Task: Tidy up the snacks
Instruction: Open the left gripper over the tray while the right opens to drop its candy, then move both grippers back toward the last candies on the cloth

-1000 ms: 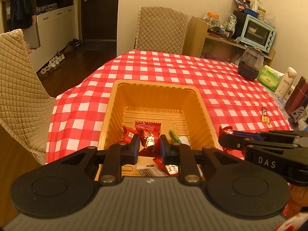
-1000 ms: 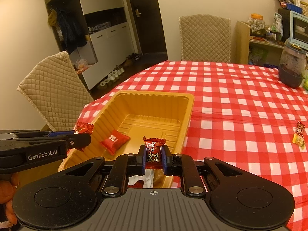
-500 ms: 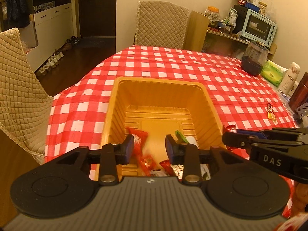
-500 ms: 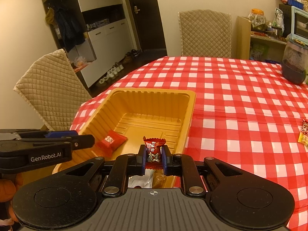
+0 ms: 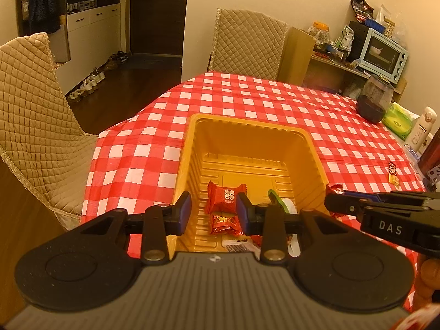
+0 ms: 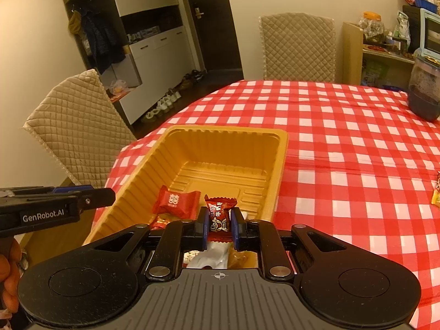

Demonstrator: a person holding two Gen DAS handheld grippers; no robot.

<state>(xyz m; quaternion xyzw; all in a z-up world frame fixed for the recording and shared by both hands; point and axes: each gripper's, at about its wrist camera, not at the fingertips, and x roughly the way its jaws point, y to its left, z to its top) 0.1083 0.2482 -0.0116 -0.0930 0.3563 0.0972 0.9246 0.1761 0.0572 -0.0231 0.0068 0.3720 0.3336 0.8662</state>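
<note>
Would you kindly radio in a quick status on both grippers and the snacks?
Left gripper open, empty, above yellow plastic tray. Right gripper shut on red wrapped candy. Red pillow-shaped candy lies in tray. Nothing blocking.

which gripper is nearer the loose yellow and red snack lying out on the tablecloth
Right. The right gripper, shut on a red candy, sits on the tray's side facing the loose snack. The left gripper, open, hangs over the tray, farther away.

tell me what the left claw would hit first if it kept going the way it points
Probably the red candy with the white symbol lying in the yellow tray, seen between the open left claw fingers; depth is uncertain.
</note>
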